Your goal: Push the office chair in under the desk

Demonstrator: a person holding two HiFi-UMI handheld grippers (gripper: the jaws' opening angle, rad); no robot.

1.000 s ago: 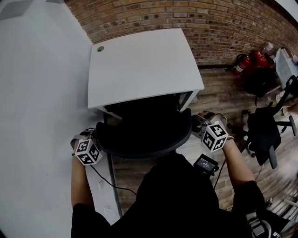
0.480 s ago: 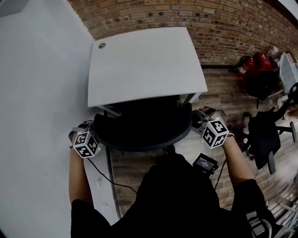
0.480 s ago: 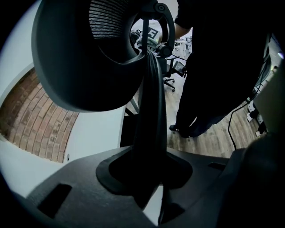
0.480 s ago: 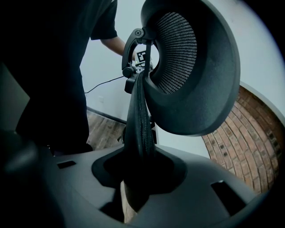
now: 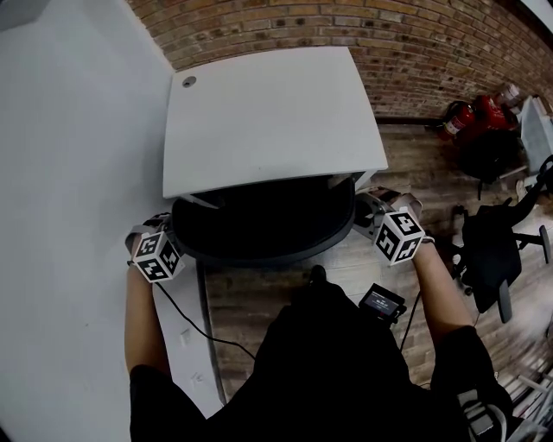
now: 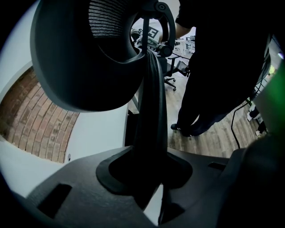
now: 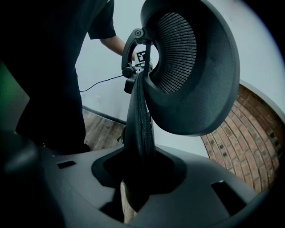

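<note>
The black office chair [image 5: 259,226] stands with its seat hidden beneath the white desk [image 5: 268,112]; only its curved backrest shows in the head view. My left gripper [image 5: 171,235] is shut on the backrest's left edge, and my right gripper [image 5: 365,214] is shut on its right edge. In the left gripper view the thin backrest rim [image 6: 151,129] runs up from between the jaws of the left gripper [image 6: 149,178] to the mesh headrest [image 6: 89,58]. The right gripper view shows the same rim [image 7: 139,120] clamped in the right gripper [image 7: 138,178], below the headrest [image 7: 196,67].
A brick wall [image 5: 346,26] runs behind the desk and a white wall [image 5: 69,173] closes the left side. A second black office chair [image 5: 488,250] and red fire extinguishers [image 5: 471,116] stand on the wooden floor at the right. A cable [image 5: 186,324] trails by the left wall.
The chair has rolled forward, further under the desk, and both grippers have moved forward with its backrest. Both grips stay the same.
</note>
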